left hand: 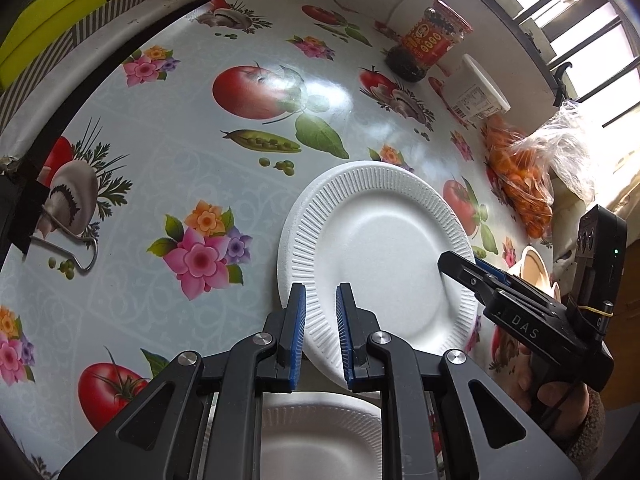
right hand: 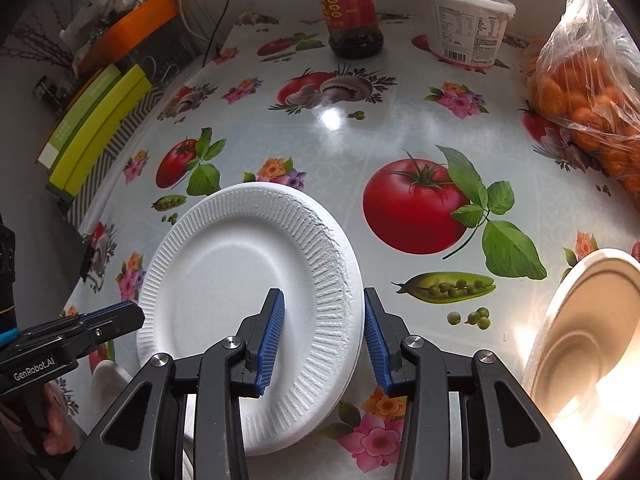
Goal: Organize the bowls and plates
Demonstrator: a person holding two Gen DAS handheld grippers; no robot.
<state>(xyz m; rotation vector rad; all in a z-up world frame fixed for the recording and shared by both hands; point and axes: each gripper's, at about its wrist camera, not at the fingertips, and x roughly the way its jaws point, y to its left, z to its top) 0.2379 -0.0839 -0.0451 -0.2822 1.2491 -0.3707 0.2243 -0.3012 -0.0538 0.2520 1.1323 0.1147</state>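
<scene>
The right gripper [right hand: 322, 340], jaws parted wide and gripping nothing, straddled the right rim of the round white foam plate [right hand: 240, 280] on the flowered oilcloth table [right hand: 400, 128], nearer it than the half-open, empty left gripper [left hand: 321, 334].

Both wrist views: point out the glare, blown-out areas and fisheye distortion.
Left wrist view: window blown out at top right; soft glare patches on the tablecloth; table edge bows into a curve, corners vignetted black. Right wrist view: bright glare spot on the tablecloth; beige bowl washed out by sunlight at lower right; white foam plate stays sharp, evenly lit.
</scene>
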